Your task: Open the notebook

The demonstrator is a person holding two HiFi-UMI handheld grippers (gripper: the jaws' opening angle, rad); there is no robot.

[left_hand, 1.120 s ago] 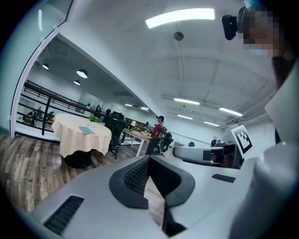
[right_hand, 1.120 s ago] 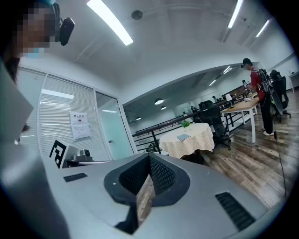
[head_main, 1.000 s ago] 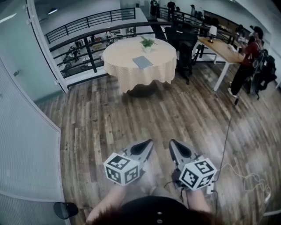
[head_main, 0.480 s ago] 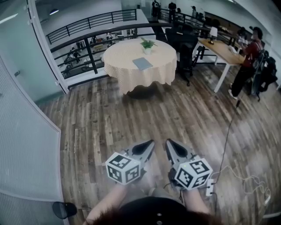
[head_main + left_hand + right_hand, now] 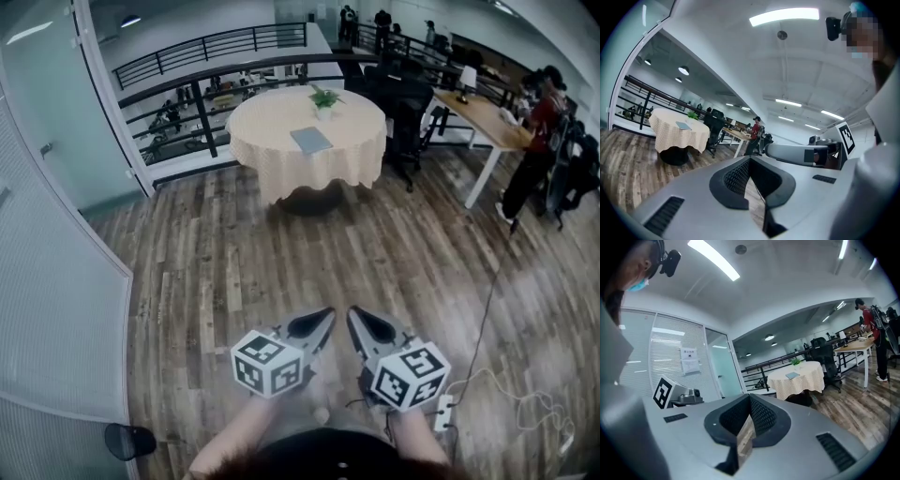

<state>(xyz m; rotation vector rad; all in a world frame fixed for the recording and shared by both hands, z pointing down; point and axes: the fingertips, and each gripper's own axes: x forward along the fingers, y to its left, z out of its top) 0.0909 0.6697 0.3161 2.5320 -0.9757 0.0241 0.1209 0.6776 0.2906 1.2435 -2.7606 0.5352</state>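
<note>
The grey-blue notebook (image 5: 311, 141) lies closed on a round table with a yellow checked cloth (image 5: 281, 164), far across the wooden floor. A small potted plant (image 5: 325, 97) stands behind it. Both grippers hover low in the head view, far from the table. My left gripper (image 5: 326, 316) and right gripper (image 5: 354, 314) point at the table side by side, each shut with nothing between the jaws. The left gripper view shows its shut gripper (image 5: 750, 158) with the notebook (image 5: 684, 125) far off. The right gripper view shows its own gripper (image 5: 750, 395) and the notebook (image 5: 792, 375) small in the distance.
A glass partition (image 5: 56, 281) runs along the left, a black railing (image 5: 206, 80) behind the table. Office chairs (image 5: 408, 112) and a desk (image 5: 483, 127) with a standing person (image 5: 539, 141) are at the right. A cable and power strip (image 5: 443, 412) lie on the floor by my right side.
In the head view the two grippers have drawn a little closer together and sit slightly lower. The table has shifted a bit to the right in the picture. Both stay shut.
</note>
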